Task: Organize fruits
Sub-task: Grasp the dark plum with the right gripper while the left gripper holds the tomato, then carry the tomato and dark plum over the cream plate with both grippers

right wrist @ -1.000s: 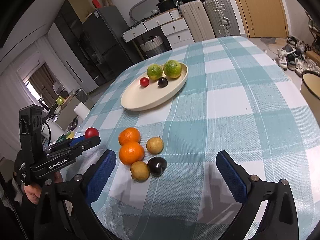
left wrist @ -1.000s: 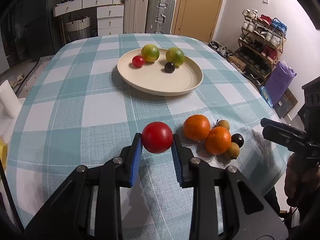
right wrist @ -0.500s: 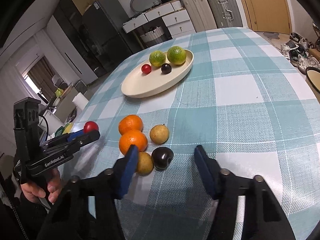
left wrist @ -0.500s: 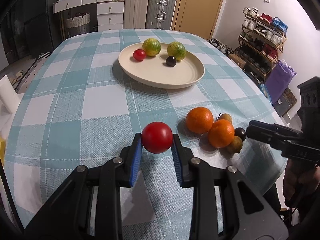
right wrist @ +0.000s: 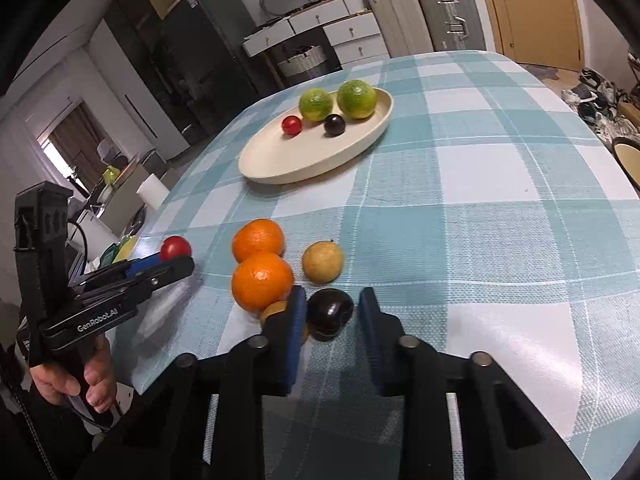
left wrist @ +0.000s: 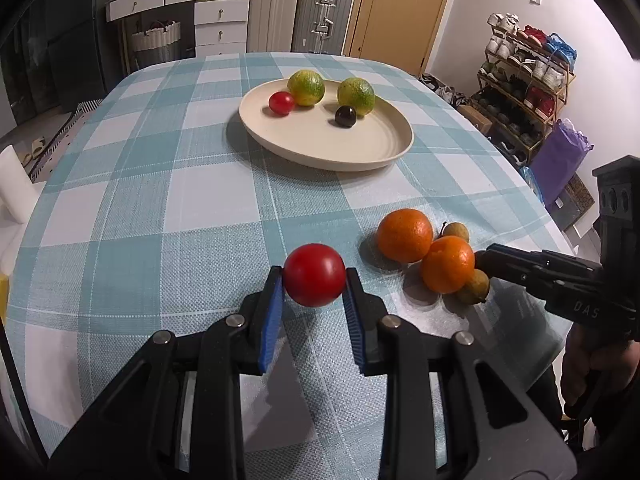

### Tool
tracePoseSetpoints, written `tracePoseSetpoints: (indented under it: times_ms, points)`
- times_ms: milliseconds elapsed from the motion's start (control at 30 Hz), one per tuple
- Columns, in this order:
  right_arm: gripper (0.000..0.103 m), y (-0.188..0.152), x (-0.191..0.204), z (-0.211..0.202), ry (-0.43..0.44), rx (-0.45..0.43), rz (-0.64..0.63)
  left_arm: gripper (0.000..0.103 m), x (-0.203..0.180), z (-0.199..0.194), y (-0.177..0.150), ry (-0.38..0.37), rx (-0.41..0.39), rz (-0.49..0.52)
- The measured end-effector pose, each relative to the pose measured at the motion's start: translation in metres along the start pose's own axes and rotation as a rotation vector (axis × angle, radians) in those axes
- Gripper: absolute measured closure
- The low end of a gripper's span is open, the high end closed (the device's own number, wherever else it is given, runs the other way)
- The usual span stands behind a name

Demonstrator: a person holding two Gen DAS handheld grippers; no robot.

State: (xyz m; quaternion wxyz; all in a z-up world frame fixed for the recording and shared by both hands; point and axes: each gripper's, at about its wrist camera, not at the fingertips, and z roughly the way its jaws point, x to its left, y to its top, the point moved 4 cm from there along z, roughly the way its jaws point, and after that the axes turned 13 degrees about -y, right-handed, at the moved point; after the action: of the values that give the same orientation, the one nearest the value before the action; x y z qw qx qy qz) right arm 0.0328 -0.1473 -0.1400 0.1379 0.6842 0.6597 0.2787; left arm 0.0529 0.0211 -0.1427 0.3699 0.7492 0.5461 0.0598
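Checked cloth covers the surface. My right jaws (right wrist: 330,314) have narrowed from wide open and now bracket the dark plum (right wrist: 330,313), not clearly pinching it yet. My left jaws (left wrist: 314,286) keep the red tomato (left wrist: 315,275) clamped above the cloth. Both belong on the cream plate (left wrist: 360,152) beyond. Two oranges (right wrist: 262,280) and a small brown fruit (right wrist: 274,310) crowd my right jaws' left side.

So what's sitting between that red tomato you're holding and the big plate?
Nothing: in the left wrist view only bare checked tablecloth lies between the held tomato and the plate.
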Motion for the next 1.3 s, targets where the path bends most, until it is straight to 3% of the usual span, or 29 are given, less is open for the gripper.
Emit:
tracePoseSetpoints:
  times_ms: [167,367,733,1100,1300]
  points:
    - [0.079,-0.001,0.005,-0.001,-0.019,-0.017,-0.024,0.077,0.001,-0.001,0.000,0.003,0.002,-0.004]
    - [0.080,-0.001,-0.004,-0.002,0.018,-0.013,0.037,0.077,0.000,-0.002,0.002,0.010,-0.004,-0.003]
    - [0.080,0.012,-0.016,-0.019,0.034,-0.083,0.078,0.077,0.008,-0.009,0.011,0.038,-0.030,-0.032]
    - [0.080,0.054,-0.015,-0.028,0.080,-0.136,0.059,0.077,0.015,-0.009,0.058,0.054,-0.061,-0.010]
    - [0.080,0.077,-0.008,-0.017,0.132,-0.119,0.059,0.077,0.023,0.002,0.090,0.064,-0.054,-0.040]
